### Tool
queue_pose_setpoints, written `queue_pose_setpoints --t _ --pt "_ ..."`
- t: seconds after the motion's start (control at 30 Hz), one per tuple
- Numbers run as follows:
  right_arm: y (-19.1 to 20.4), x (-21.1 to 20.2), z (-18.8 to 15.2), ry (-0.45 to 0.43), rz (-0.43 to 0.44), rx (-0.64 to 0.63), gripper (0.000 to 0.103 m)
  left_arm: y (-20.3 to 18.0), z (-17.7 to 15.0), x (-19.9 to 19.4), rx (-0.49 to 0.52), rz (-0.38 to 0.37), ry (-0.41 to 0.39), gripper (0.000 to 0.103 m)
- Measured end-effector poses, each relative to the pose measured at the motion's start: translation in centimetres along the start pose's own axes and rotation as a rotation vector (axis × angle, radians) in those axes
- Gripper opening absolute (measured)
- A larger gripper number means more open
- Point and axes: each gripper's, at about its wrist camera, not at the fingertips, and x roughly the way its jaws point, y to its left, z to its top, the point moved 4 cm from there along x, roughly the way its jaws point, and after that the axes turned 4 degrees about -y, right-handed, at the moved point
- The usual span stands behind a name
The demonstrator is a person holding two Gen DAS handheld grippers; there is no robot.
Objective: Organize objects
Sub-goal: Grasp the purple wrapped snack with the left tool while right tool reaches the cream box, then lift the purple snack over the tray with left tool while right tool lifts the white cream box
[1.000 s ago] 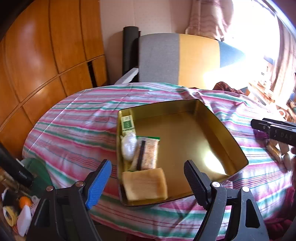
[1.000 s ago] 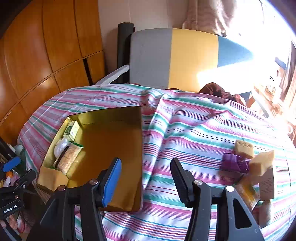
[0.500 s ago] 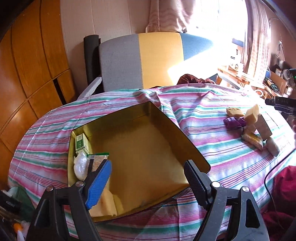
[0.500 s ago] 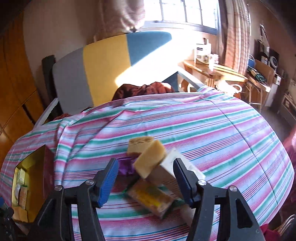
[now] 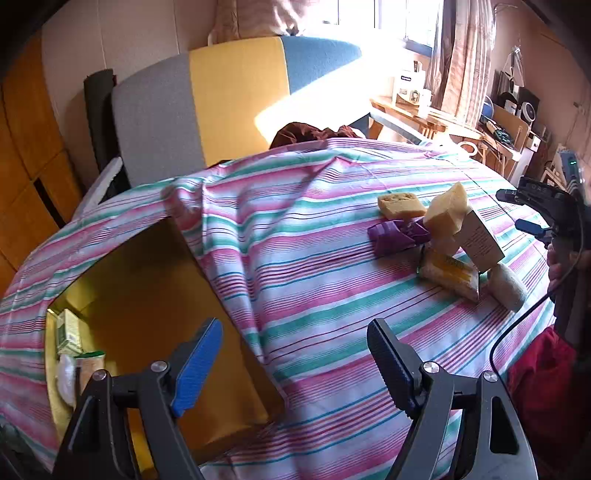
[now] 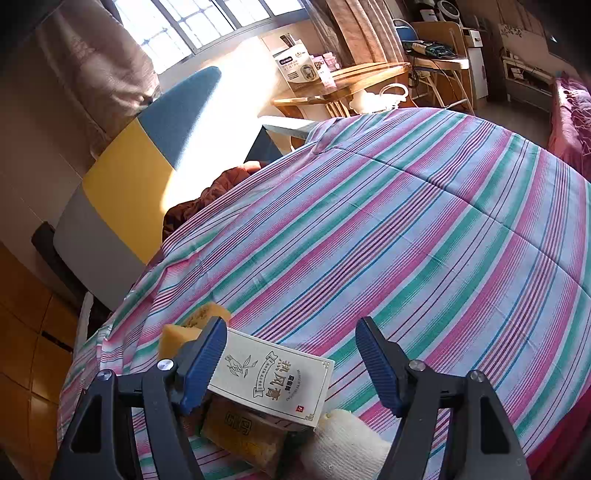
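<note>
place: home living room | cues: striped tablecloth (image 5: 314, 266), armchair (image 5: 207, 107), curtained window (image 6: 207, 22)

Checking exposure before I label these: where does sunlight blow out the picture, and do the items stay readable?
Left wrist view: the window and the sunlit chair back are blown out, and the gold tray lies in shadow. Right wrist view: glare across the chair, yet the print on the white carton stays sharp; fisheye bends the striped tablecloth.

We see hard daylight pouring through the window (image 6: 207, 26), blowing out the chair back (image 5: 325, 96) (pure white glare there). The striped tablecloth (image 6: 406, 229) stays sharp and bright, while fisheye bending and dark vignetting crowd the corners.
</note>
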Motion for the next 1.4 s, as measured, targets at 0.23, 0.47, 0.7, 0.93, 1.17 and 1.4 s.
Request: queue_pose_setpoints --t 0.23,0.47,0.7,0.93,1.17,1.4 --pt "0.8 -0.6 -0.2 0.011 0.062 0.001 0.073 -3.9 3.7 6.9 -0.069 -0.091 0.106 0.080" --pt "1.4 -0.4 -0.2 0.037 0.115 0.005 0.073 -5.6 6.9 12.8 -0.144 -0.123 0.173 0.074" --pt "0.9 -0.4 0.2 0.036 0.143 0.044 0.073 -8.5 8.4 17.5 -0.088 -0.131 0.214 0.072" --pt "0.1 0.1 0.4 0.047 0.123 0.062 0.074 -8.6 6.5 18.4 -0.050 -0.209 0.212 0.033" --pt "-1.1 2.7 0.2 0.100 0.032 0.059 0.074 -6.8 2.7 14.9 -0.063 -0.216 0.215 0.033" --pt "-1.0 4.6 -0.4 0.163 0.060 0.057 0.077 -6.7 -1.2 11.1 -0.010 -0.217 0.211 0.033"
